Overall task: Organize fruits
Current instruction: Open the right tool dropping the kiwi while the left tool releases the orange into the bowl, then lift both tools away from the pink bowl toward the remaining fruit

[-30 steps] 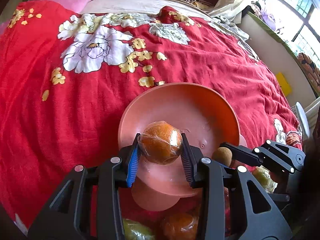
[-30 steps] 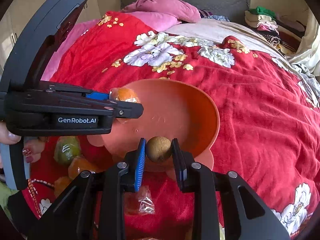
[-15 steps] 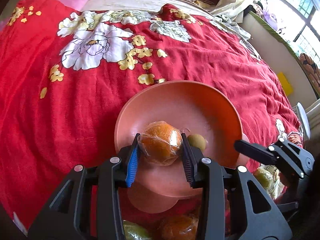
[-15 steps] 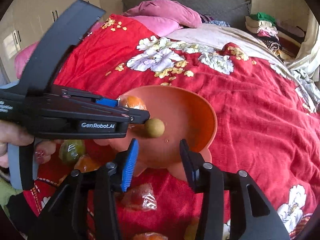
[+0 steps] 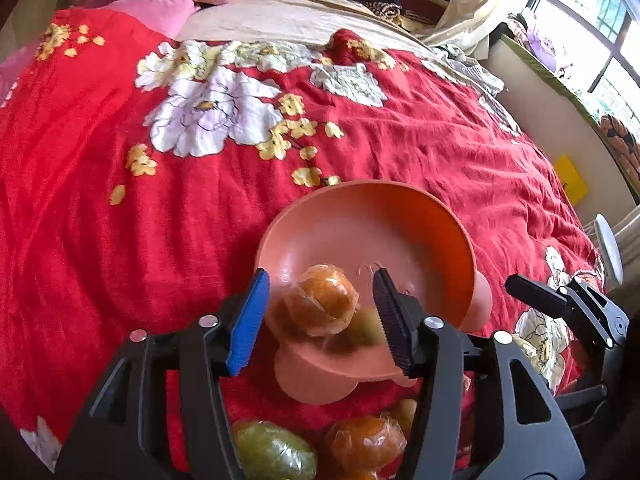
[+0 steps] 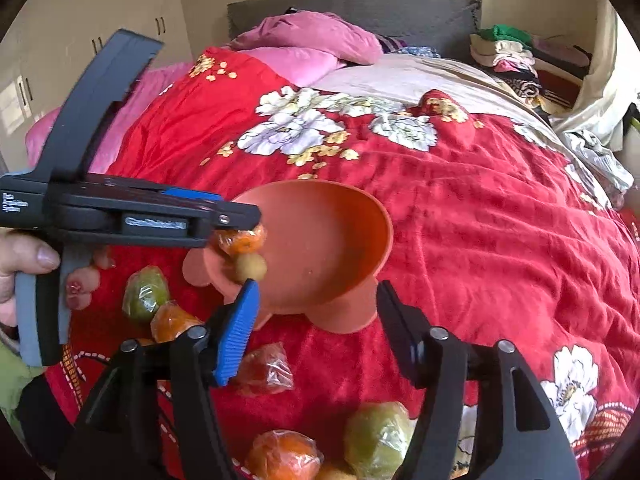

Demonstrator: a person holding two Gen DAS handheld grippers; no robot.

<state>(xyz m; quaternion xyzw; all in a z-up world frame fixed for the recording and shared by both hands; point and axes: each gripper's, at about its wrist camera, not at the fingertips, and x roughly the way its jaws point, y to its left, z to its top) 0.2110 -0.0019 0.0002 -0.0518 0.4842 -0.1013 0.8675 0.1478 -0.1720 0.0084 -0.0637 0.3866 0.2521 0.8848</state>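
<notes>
Red floral bedspread (image 5: 400, 148), salmon bowl (image 5: 360, 216)

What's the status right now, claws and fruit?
Both claws just opened: left claw, right claw, nothing gripped. Wrapped orange and small brown fruit in bowl. More fruit on bed. Nothing blocking.

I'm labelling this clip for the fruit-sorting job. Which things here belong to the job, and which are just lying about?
Job: orange bowl, wrapped orange and small brown fruit in it, wrapped fruits on the bedspread, both open grippers.
Lying about: pink pillows, folded clothes.
</notes>
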